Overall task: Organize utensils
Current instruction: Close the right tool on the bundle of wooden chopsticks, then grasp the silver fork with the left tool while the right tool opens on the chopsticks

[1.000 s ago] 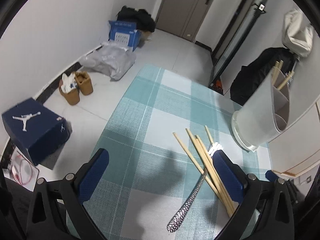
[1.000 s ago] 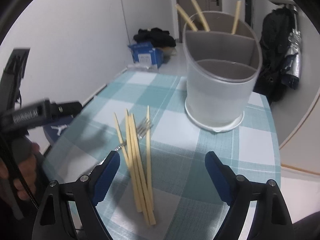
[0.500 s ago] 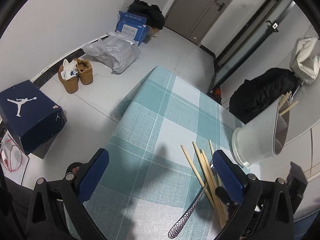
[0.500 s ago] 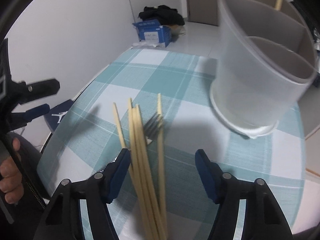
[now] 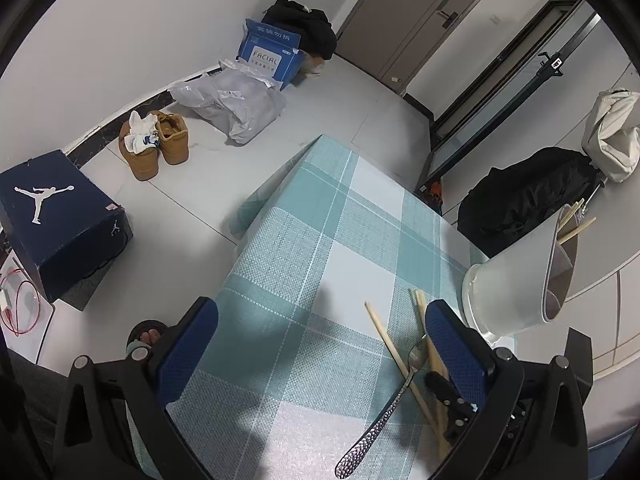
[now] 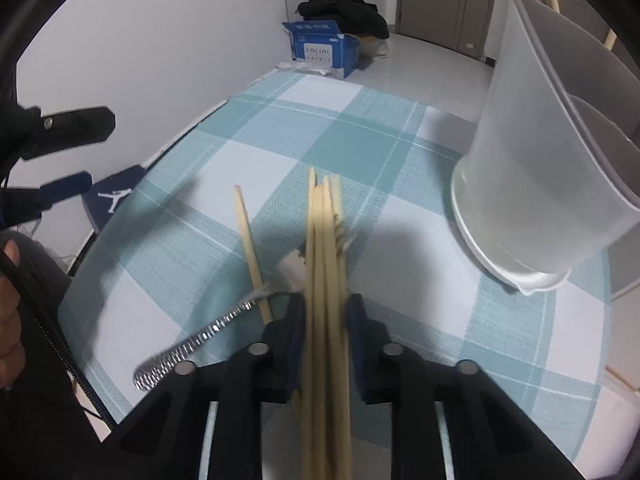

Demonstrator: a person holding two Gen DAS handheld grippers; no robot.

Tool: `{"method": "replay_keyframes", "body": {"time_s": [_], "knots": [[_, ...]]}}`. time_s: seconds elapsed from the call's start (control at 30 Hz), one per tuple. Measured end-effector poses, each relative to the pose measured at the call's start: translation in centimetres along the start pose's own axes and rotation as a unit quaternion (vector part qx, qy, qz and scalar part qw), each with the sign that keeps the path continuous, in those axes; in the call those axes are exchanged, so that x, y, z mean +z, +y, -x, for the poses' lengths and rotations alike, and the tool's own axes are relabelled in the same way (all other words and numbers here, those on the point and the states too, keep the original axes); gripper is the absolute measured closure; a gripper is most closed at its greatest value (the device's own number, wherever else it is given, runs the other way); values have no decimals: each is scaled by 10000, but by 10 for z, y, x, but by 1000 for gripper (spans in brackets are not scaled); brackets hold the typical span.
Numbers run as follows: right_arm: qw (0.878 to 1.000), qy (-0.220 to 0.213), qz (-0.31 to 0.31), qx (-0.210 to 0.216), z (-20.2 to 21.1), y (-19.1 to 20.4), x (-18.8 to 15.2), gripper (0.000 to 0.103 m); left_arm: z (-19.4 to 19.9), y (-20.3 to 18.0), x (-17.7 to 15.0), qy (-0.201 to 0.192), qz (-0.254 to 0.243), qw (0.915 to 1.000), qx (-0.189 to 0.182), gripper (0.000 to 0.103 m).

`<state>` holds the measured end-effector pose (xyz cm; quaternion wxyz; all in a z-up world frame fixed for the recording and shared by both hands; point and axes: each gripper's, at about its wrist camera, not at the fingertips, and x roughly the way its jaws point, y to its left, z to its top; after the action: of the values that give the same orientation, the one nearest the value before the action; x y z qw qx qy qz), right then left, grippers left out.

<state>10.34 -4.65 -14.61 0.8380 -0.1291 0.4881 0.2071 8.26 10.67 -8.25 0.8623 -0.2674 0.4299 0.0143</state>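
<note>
While its jaws have just been closing, the right gripper (image 6: 325, 312) pinches a bundle of pale wooden chopsticks (image 6: 324, 240) lying on the teal-and-white checked worktop (image 6: 352, 140) near the frosted plastic utensil holder (image 6: 536, 184). The left gripper (image 5: 320, 344) hovers with jaws spread, empty.
</note>
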Motion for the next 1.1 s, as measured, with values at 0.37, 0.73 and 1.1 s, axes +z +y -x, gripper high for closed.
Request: {"method": "replay_keyframes", "body": {"time_s": [0.37, 0.73, 1.1], "knots": [[9982, 195, -559, 65, 23, -35, -25, 96, -7, -22, -10, 106, -541, 9985, 42, 1], [9965, -201, -764, 280, 47, -57, -48, 67, -47, -82, -36, 1049, -2155, 9708, -115, 1], [9921, -221, -1147, 453, 48, -87, -53, 64, -76, -94, -29, 1383, -2522, 9572, 331, 12]]}}
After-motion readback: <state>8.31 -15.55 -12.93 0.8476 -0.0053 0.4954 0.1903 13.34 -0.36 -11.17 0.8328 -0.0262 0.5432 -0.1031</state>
